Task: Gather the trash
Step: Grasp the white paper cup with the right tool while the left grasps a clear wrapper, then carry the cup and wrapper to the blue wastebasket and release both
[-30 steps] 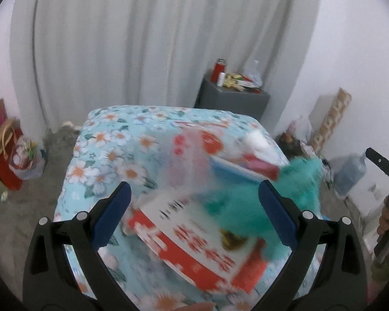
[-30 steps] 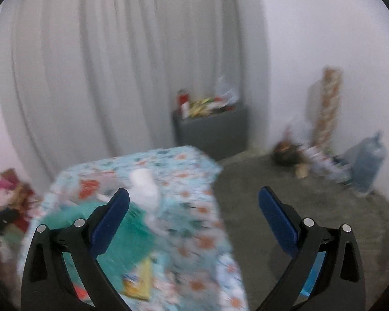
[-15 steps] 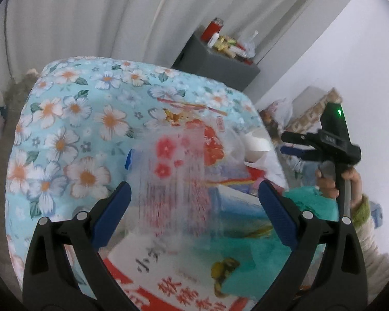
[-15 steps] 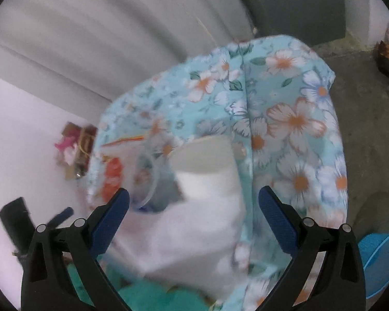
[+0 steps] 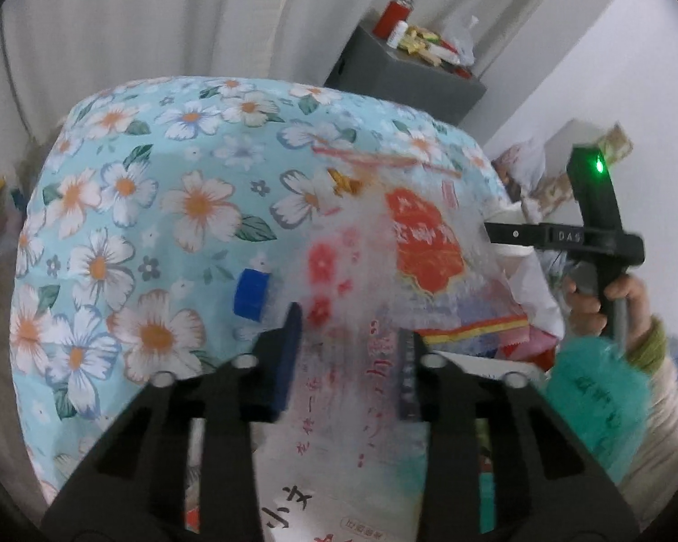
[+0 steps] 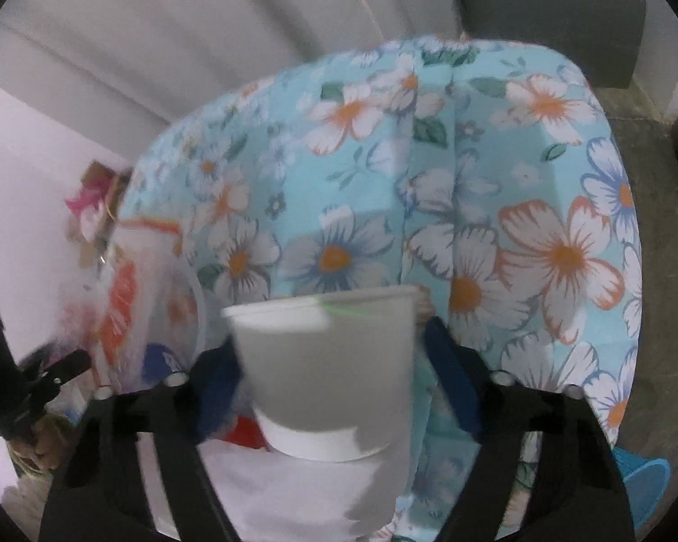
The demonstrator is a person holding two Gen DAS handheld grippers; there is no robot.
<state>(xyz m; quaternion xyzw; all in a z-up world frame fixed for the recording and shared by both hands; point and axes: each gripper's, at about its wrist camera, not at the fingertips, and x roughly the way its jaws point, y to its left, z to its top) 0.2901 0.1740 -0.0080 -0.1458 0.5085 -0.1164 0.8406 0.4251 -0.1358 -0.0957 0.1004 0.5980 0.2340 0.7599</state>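
A clear plastic bag with red print (image 5: pixel 425 244) lies crumpled on a pile of trash on the flowered tablecloth (image 5: pixel 158 180). My left gripper (image 5: pixel 348 357) points down at it, and its jaws are closing with the bag bunched between the pads. In the right wrist view a white paper cup (image 6: pixel 330 397) stands on white paper (image 6: pixel 294 501). The jaws of my right gripper (image 6: pixel 330 343) are closing on the cup, and the pads meet its sides near the rim. In the left wrist view the right gripper (image 5: pixel 601 244) shows at the right, held by a hand.
A blue bottle cap (image 5: pixel 251 293) lies left of the bag. A teal plastic bag (image 5: pixel 596 406) and a red-and-white printed packet (image 5: pixel 294 510) sit in the pile. A grey cabinet (image 5: pixel 407 72) with clutter stands behind the table. The floor (image 6: pixel 655 271) drops away on the right.
Both grippers came down toward the pile on the table. Their jaws went from wide open to narrowed, the left around the plastic bag and the right around the paper cup.
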